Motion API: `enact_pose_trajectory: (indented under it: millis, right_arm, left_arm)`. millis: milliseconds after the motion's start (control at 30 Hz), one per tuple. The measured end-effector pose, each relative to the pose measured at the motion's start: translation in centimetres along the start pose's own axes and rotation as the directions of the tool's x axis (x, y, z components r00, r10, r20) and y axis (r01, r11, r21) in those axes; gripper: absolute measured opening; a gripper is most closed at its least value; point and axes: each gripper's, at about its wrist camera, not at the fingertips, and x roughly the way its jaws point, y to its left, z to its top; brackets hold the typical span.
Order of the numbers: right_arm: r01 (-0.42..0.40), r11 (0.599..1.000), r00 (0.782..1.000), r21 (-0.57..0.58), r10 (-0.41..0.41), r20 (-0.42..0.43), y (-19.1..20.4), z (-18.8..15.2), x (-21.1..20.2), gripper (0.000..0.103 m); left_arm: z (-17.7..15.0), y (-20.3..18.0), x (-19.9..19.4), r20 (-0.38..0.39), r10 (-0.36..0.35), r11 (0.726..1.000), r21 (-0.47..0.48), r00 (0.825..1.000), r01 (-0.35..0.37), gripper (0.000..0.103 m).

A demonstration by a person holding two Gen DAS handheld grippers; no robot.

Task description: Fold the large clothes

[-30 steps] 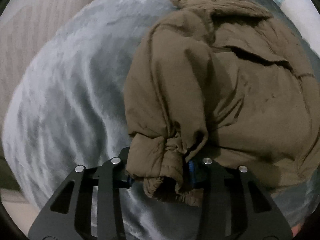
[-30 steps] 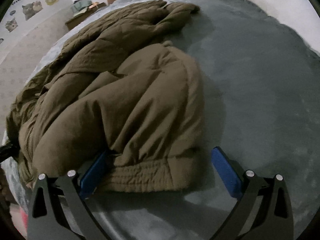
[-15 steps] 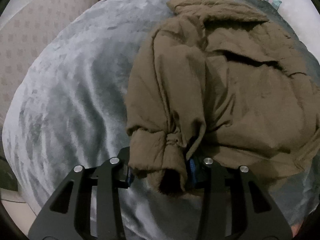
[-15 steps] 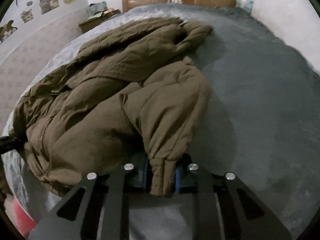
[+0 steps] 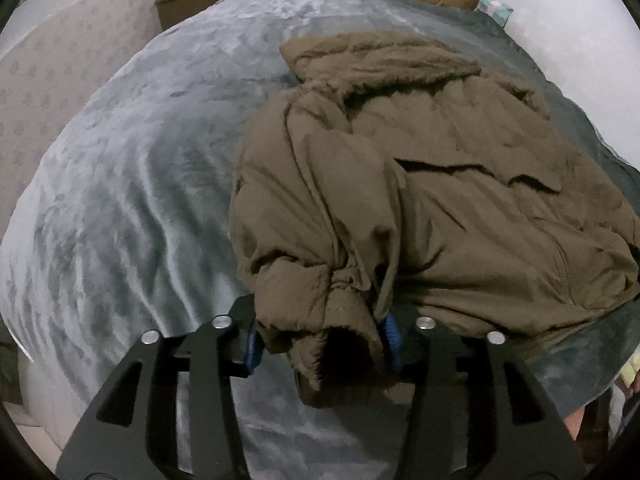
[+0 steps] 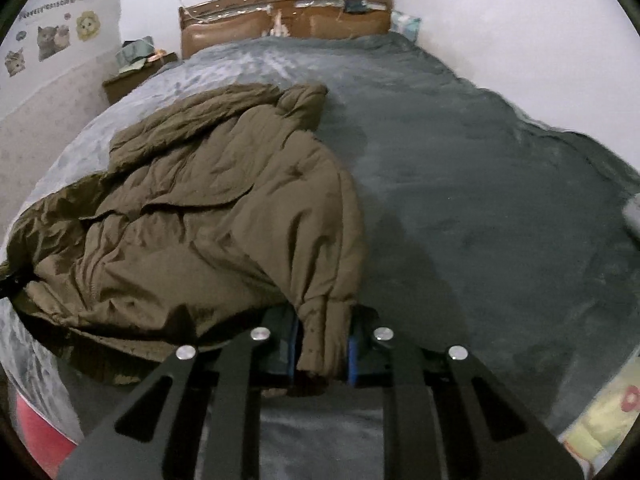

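Observation:
A large olive-brown padded jacket (image 5: 420, 184) lies crumpled on a grey blanket-covered bed (image 5: 132, 184); it also shows in the right wrist view (image 6: 208, 216). My left gripper (image 5: 322, 340) is shut on one sleeve cuff (image 5: 340, 320), bunched between the blue pads, raised off the bed. My right gripper (image 6: 322, 344) is shut on the other sleeve cuff (image 6: 324, 332), which hangs down between its blue pads above the bed (image 6: 480, 200). The jacket's hood end lies far from me toward the headboard.
A wooden headboard (image 6: 284, 20) stands at the far end of the bed. A nightstand (image 6: 136, 76) with clutter stands at the far left by a wall with cat stickers. A red object (image 6: 36, 428) shows at the lower left, a patterned item (image 6: 600, 412) at the lower right.
My right gripper has closed on its sleeve cuff, and both grippers have lifted and pulled back with the cuffs, so more of the bed and headboard shows.

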Motion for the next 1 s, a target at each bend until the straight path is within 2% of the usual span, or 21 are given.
enact_pose_trajectory:
  millis: [67, 200, 333, 433, 467, 500, 567, 700, 767, 933, 1000]
  right_arm:
    - [0.052, 0.999, 0.998, -0.016, -0.052, -0.019, 0.4, 0.5, 0.4, 0.018]
    - [0.094, 0.995, 0.991, -0.036, -0.097, -0.091, 2.9, 0.9, 4.6, 0.024]
    - [0.096, 0.993, 0.982, -0.075, -0.107, -0.154, 4.0, -1.1, 8.1, 0.04]
    - [0.057, 0.998, 0.99, -0.039, -0.061, -0.129, 3.8, -0.8, 7.2, 0.055]
    - [0.041, 0.999, 0.992, -0.014, -0.042, -0.118, 3.4, -0.3, 6.7, 0.063]
    - [0.028, 1.0, 0.994, 0.009, -0.027, -0.105, 3.1, 0.2, 6.2, 0.066]
    - [0.005, 0.999, 0.998, 0.053, -0.002, -0.065, 2.4, 1.5, 5.1, 0.078]
    - [0.0, 0.997, 1.0, 0.083, -0.001, 0.011, 1.7, 4.4, 3.4, 0.08]
    - [-0.003, 0.997, 0.999, 0.083, 0.0, 0.041, 1.9, 5.9, 3.2, 0.083]
    - [-0.044, 0.996, 0.997, 0.072, 0.039, 0.065, 3.5, 7.9, 3.5, 0.086]
    - [-0.066, 0.997, 0.996, 0.048, 0.063, 0.062, 4.1, 8.2, 3.9, 0.086]
  left_arm:
    - [-0.2, 0.5, -0.2, 0.0, -0.002, 1.0, -0.007, 1.0, 0.002, 0.063]
    - [-1.1, 0.9, 2.1, -0.051, 0.011, 1.0, -0.002, 0.999, -0.011, 0.062]
    - [-1.9, 2.3, 4.5, -0.093, 0.048, 0.999, -0.013, 0.995, -0.049, 0.062]
    - [-1.8, 3.2, 4.0, -0.073, 0.033, 0.999, -0.027, 0.997, -0.035, 0.065]
    - [-1.7, 3.4, 3.6, -0.057, 0.031, 0.999, -0.024, 0.998, -0.032, 0.074]
    - [-1.3, 3.6, 3.2, -0.026, 0.044, 0.999, -0.02, 0.999, -0.045, 0.088]
    - [-0.5, 3.8, 1.7, 0.042, 0.068, 0.998, -0.015, 0.997, -0.068, 0.1]
    - [1.9, 4.3, 0.8, 0.076, 0.085, 0.996, -0.023, 0.993, -0.084, 0.1]
    - [2.7, 2.8, 1.1, 0.091, 0.09, 0.996, -0.03, 0.992, -0.087, 0.1]
    - [4.4, 2.5, 0.1, 0.12, 0.094, 0.995, -0.033, 0.988, -0.091, 0.1]
    - [4.3, 3.3, -1.4, 0.126, 0.093, 0.996, -0.014, 0.988, -0.092, 0.1]
